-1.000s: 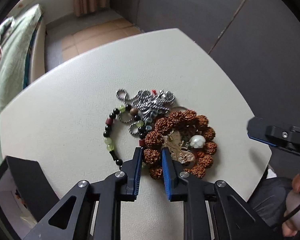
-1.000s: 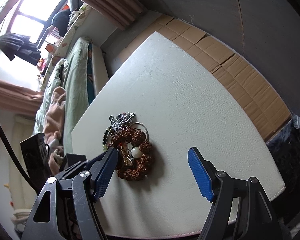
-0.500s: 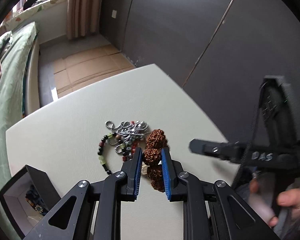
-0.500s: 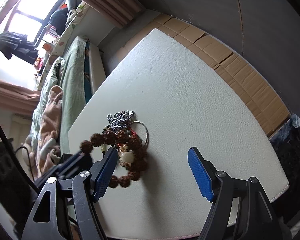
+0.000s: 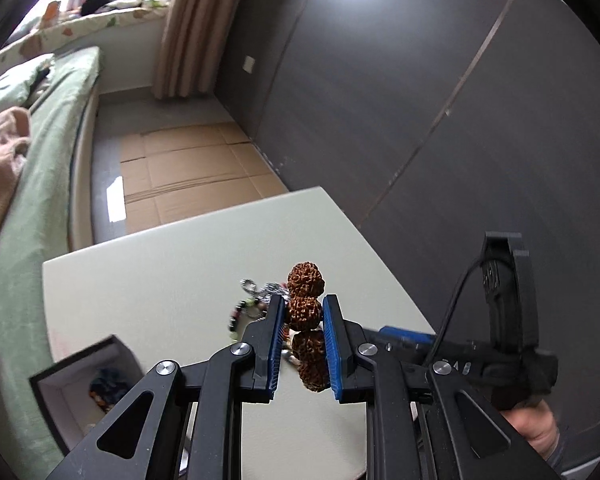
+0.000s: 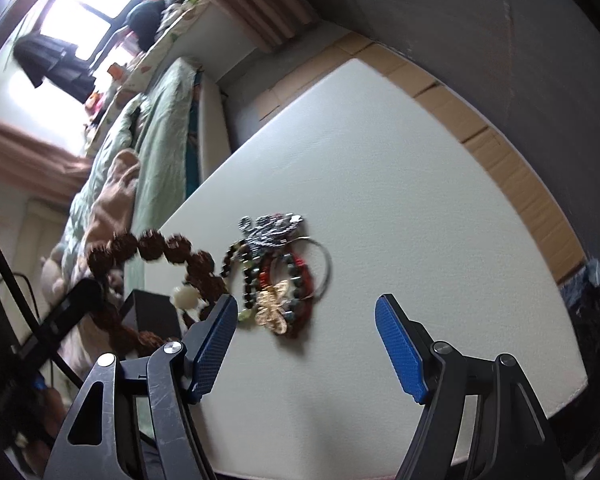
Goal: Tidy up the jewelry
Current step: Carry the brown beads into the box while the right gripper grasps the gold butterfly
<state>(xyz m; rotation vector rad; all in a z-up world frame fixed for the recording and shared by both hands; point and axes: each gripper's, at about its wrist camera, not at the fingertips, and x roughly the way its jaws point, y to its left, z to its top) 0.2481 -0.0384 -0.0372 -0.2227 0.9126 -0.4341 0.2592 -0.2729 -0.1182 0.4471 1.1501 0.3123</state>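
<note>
My left gripper (image 5: 303,311) is shut on a brown rough-bead bracelet (image 5: 305,312) and holds it lifted above the white table (image 5: 172,280). The bracelet also shows in the right wrist view (image 6: 156,246), hanging in the air at the left with a white bead (image 6: 185,297). The remaining jewelry pile (image 6: 278,272) lies on the table: a silver crown piece, a dark bead bracelet, a red bracelet, a gold butterfly and a thin ring. My right gripper (image 6: 306,346) is open and empty, just in front of the pile. An open black jewelry box (image 5: 86,384) stands at the lower left.
The table (image 6: 400,220) ends close to a dark wall on the right. A green-covered bed (image 5: 32,160) runs along the left. Cardboard sheets (image 5: 188,172) cover the floor beyond the table.
My left gripper has lifted the brown bracelet off the pile and raised it up and to the left. The gold butterfly and red bracelet beneath it are now uncovered. The right gripper stays open.
</note>
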